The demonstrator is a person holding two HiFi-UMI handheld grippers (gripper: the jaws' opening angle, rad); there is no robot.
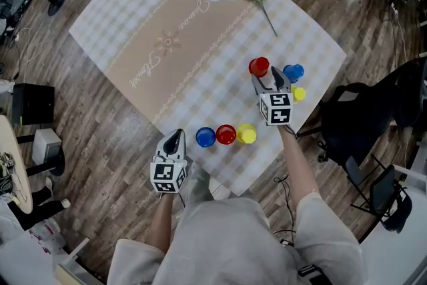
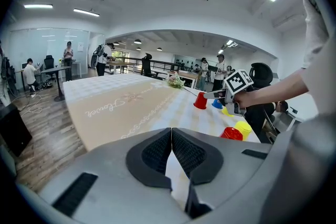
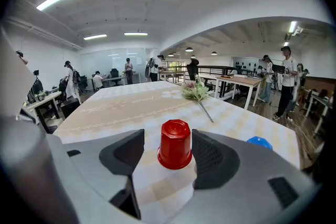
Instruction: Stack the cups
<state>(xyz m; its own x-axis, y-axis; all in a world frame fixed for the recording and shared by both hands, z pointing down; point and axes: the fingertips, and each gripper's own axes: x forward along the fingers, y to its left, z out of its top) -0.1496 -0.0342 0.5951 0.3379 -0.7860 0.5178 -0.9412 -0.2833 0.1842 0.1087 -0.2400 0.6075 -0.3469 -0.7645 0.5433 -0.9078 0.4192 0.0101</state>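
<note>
The right gripper point(image 1: 267, 79) gaped wide around an upturned red cup point(image 3: 175, 144) near the table's point(image 1: 167, 23) right edge. The left gripper point(image 1: 175, 138) was closed, empty, at the near edge.

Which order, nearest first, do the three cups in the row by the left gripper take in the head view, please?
1. blue cup, left end of the row, beside the left gripper.
2. red cup, middle of the row.
3. yellow cup, right end.
</note>
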